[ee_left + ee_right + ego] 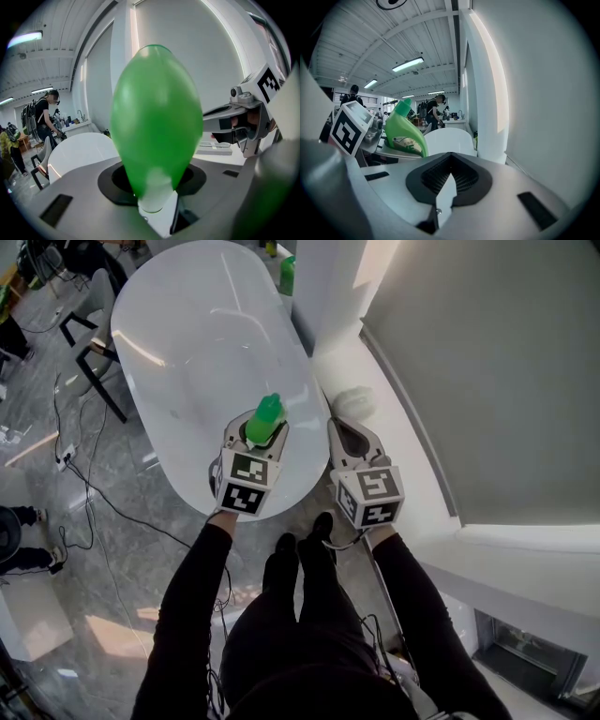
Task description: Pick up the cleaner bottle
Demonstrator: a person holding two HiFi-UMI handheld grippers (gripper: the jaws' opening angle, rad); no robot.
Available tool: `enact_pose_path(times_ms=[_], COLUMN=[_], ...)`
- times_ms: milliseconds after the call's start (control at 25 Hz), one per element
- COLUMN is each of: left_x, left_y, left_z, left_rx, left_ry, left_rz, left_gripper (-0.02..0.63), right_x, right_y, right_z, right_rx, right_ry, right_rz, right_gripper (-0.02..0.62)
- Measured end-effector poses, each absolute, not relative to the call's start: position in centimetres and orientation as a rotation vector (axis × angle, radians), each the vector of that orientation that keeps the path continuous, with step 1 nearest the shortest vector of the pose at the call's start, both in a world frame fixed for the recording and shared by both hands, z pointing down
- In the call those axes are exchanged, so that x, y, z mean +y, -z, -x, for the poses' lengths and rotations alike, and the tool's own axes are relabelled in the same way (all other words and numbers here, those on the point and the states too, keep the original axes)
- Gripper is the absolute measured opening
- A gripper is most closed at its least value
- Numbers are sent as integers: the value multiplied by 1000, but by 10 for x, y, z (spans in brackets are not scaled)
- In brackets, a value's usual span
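Note:
The green cleaner bottle (266, 416) is held over the near end of the white oval table (187, 334), with my left gripper (262, 430) shut on it. In the left gripper view the bottle (157, 117) fills the middle, its pale neck down between the jaws of the left gripper (155, 187). My right gripper (349, 432) hovers just right of the table's edge, jaws together and empty. Its own view shows the right gripper (449, 180) shut, with the bottle (404, 136) off to its left. The right gripper (236, 123) also shows at the right of the left gripper view.
A white pillar and a wall (469, 381) stand close on the right, with a pale ledge holding a whitish lump (353, 401). Dark chairs (94, 348) and floor cables (84, 484) lie left of the table. Another green thing (287, 274) sits beyond the table's far end. People (44, 119) stand in the background.

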State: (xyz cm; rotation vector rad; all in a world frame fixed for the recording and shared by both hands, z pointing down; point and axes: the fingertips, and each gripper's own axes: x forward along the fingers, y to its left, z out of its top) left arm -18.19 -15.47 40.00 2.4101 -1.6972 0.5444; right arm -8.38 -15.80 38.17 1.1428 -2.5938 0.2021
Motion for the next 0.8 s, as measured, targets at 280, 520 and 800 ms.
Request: enact_pose_path(times_ms=[280, 520, 800], left_x=[-156, -154, -153], left_y=[-400, -403, -404], left_z=[182, 185, 189], left_rx=[-1687, -1685, -1703], left_ry=[-545, -547, -542], left_rz=[-2407, -2399, -2392], left_gripper=[188, 187, 188], right_x=[-158, -157, -157], right_y=[-382, -385, -387], right_z=[87, 90, 92], right_rx=[-2594, -2589, -2583], right_ry=[-198, -199, -197], right_rz=[-1136, -1129, -1131], right_gripper=[1, 1, 0])
